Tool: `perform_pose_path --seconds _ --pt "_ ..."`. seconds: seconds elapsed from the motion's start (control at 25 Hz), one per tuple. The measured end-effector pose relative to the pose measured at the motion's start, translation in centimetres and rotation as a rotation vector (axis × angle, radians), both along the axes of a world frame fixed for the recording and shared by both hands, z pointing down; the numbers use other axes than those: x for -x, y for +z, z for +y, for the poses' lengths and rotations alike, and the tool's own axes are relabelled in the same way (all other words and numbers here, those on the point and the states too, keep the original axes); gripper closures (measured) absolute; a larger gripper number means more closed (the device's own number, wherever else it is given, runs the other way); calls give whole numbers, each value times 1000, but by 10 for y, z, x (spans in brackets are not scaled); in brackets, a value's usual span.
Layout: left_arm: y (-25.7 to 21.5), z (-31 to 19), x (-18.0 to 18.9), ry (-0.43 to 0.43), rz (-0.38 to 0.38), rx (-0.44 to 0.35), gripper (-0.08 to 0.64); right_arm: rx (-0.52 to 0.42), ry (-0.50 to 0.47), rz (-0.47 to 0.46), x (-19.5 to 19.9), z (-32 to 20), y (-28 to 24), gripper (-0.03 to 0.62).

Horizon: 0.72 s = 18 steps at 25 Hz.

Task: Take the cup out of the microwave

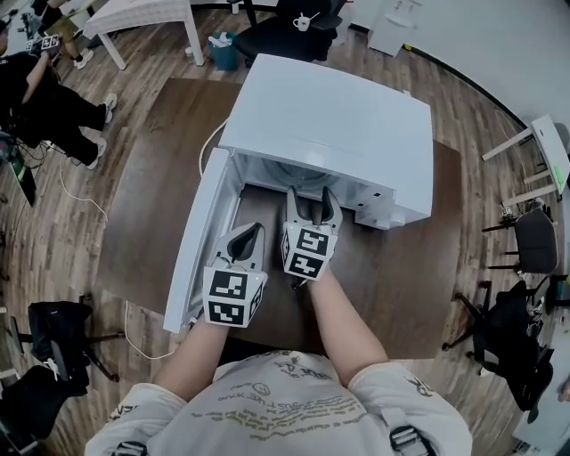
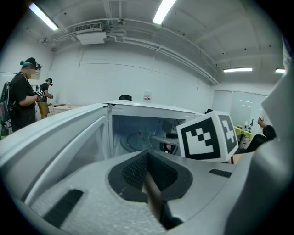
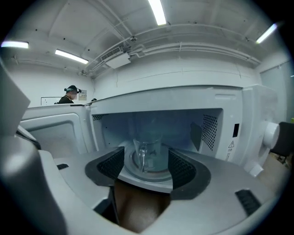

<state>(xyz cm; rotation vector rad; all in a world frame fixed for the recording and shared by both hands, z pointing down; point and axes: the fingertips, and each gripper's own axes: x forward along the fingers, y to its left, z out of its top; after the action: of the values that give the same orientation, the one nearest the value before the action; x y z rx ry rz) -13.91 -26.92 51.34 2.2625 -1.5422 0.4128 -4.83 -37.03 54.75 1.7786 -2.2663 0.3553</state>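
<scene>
A white microwave (image 1: 329, 125) stands on a dark brown table (image 1: 151, 187), its door (image 1: 200, 240) swung open to the left. Inside, a clear glass cup (image 3: 149, 153) with a handle stands upright on the glass turntable (image 3: 133, 170). My right gripper (image 1: 313, 207) (image 3: 146, 167) is open at the mouth of the cavity, pointing at the cup, which is farther in and untouched. My left gripper (image 1: 252, 233) (image 2: 146, 160) is shut on nothing, just in front of the opening beside the door. The right gripper's marker cube (image 2: 207, 137) hides part of the cavity (image 2: 133, 135) in the left gripper view.
The microwave's control knob (image 3: 271, 135) is on its right panel. A power cable (image 1: 80, 191) runs off the table's left side. People (image 1: 44, 98) stand at the far left. A chair (image 1: 534, 240) and a white table (image 1: 142, 18) are farther off.
</scene>
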Motion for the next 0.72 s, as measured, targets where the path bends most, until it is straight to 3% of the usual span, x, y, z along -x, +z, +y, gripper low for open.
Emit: perform_pose_path --seconds 0.4,0.72 --pt "9 3 4 25 -7 22 546 70 60 -2 7 -40 32 268" --pt "13 3 4 50 3 34 546 102 36 12 15 -63 47 217"
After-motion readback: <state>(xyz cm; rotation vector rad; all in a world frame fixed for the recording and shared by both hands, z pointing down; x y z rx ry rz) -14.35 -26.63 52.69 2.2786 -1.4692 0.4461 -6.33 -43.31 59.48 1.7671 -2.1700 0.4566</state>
